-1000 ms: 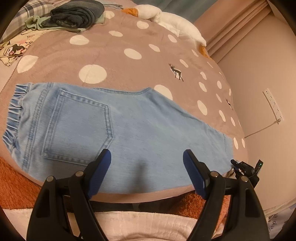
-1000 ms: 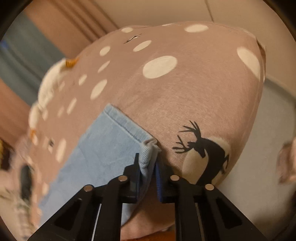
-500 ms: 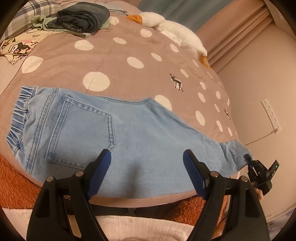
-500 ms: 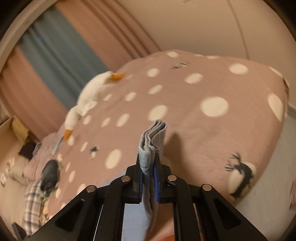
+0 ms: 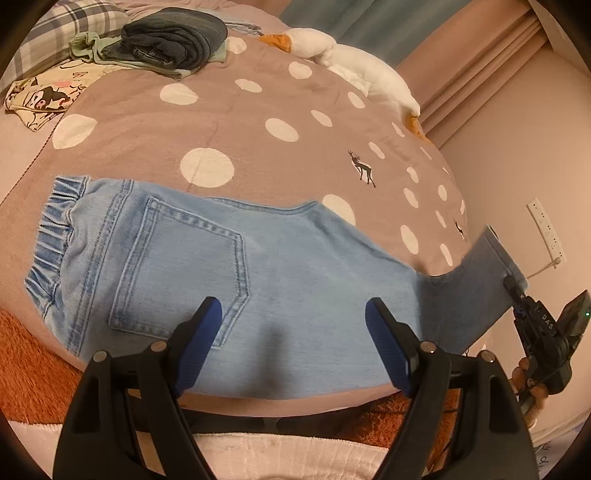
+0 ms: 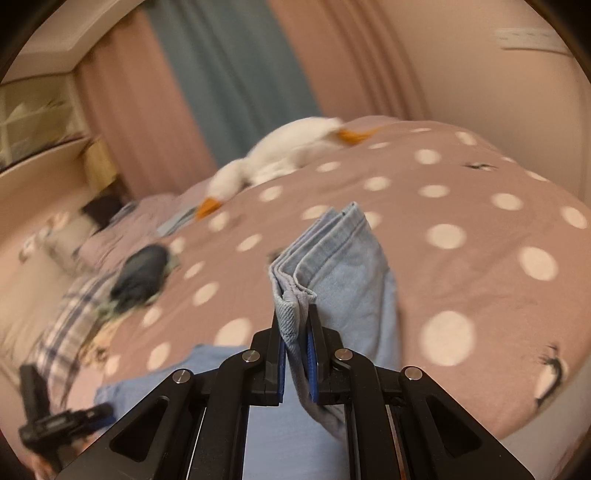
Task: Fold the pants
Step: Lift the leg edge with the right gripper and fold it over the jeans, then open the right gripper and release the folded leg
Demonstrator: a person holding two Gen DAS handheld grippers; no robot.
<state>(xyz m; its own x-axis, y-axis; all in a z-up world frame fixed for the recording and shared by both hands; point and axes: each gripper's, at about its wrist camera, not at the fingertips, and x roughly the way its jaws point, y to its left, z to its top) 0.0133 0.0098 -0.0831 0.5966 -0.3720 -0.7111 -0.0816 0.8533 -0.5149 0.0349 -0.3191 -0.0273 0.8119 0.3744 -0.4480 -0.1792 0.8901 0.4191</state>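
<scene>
Light blue denim pants (image 5: 229, 273), folded lengthwise, lie across the near edge of the polka-dot bed cover (image 5: 258, 122), waistband at the left, back pocket up. My left gripper (image 5: 293, 332) is open and empty, hovering above the pants' middle. My right gripper (image 6: 295, 339) is shut on the leg hems (image 6: 332, 251) and holds them lifted off the bed. In the left wrist view it appears at the far right (image 5: 511, 286), with the raised leg end (image 5: 476, 291) hanging from it.
A pile of dark and green clothes (image 5: 170, 40) and a plaid pillow (image 5: 70, 22) lie at the far left of the bed. A white goose plush (image 5: 354, 66) lies at the far edge by the curtains. A wall socket (image 5: 546, 229) is at the right. An orange blanket (image 5: 26, 362) lies below the near edge.
My right gripper has lifted the leg hems off the bed and swung them up and leftward. The left gripper has drawn back slightly and stays open.
</scene>
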